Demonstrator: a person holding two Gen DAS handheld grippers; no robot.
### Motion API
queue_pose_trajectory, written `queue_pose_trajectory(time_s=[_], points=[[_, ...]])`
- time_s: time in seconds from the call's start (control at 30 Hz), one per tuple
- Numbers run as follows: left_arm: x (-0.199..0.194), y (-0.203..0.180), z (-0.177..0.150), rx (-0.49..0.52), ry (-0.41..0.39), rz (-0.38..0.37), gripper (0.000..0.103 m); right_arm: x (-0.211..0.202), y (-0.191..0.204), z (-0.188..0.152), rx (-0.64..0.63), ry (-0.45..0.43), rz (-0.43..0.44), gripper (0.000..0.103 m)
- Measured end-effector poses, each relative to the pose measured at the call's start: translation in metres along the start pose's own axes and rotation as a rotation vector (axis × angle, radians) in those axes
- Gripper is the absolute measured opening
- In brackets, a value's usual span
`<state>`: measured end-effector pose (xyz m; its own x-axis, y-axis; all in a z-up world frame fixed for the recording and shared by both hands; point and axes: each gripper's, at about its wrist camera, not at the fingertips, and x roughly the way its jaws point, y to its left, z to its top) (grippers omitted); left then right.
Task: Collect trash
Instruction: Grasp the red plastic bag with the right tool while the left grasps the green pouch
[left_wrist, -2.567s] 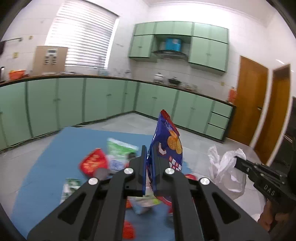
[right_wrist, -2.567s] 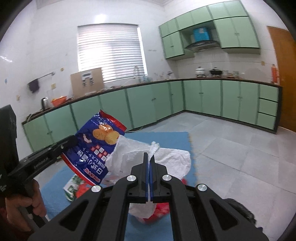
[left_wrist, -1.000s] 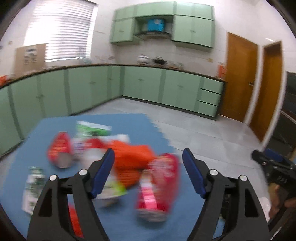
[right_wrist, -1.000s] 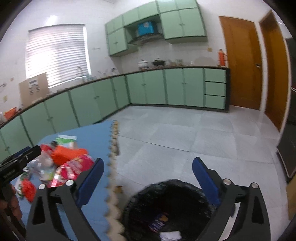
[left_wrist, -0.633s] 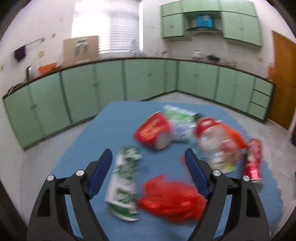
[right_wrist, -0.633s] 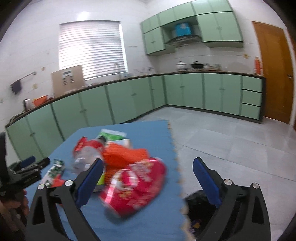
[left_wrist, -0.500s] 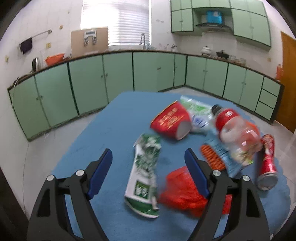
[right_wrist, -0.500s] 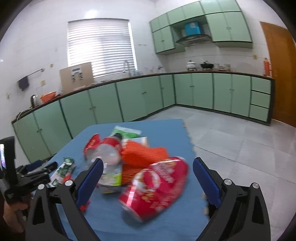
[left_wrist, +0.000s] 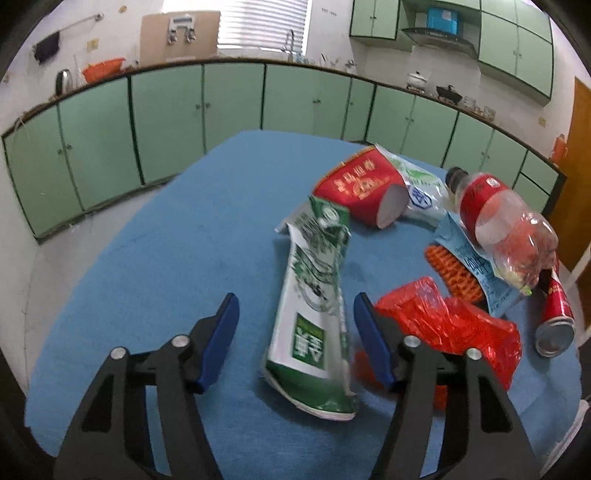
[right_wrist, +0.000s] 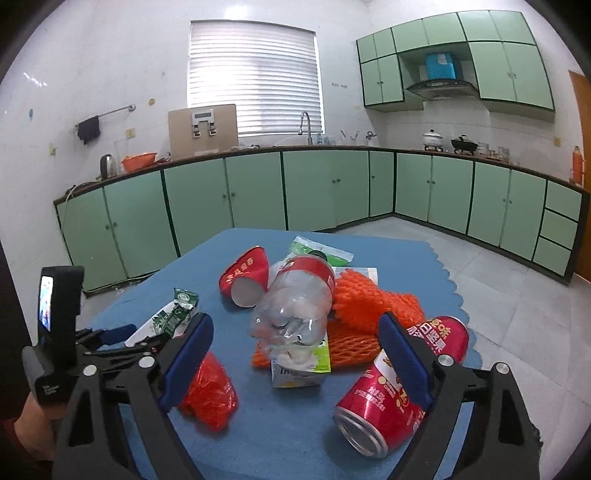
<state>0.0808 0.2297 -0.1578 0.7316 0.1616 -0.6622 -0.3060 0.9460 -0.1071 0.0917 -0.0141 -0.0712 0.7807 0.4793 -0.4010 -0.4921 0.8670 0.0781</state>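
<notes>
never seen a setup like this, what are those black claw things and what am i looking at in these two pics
They are two hand-held grippers, each with a fisheye camera looking along its fingers; a person carries one in each hand. One picture is from the left gripper, the other from the right gripper. Both look down at litter on a blue mat: a flattened green carton, a red paper cup, a plastic bottle, a red can, orange foam netting and a red crumpled bag. Nothing is held. The left jaws are closing around the carton; the right jaws are closing too, with no contact.
</notes>
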Motion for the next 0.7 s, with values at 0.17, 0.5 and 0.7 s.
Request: queue_pose_trajectory(time_s=[0.17,0.5,0.7], points=[[0.006,-0.002,-0.003,-0.027,0.02,-0.053,0.037,0.003,0.006,0.0,-0.011,0.008,0.037,0.088],[-0.02,0.002,-0.006,-0.025,-0.026,0.01,0.028,0.005,0.023,-0.009,-0.033,0.049,0.142,0.078],[-0.03,0.01,-0.015,-0.017,-0.011,0.038,0.028,0.015,0.039,-0.017,-0.065,0.096,0.205,0.069]])
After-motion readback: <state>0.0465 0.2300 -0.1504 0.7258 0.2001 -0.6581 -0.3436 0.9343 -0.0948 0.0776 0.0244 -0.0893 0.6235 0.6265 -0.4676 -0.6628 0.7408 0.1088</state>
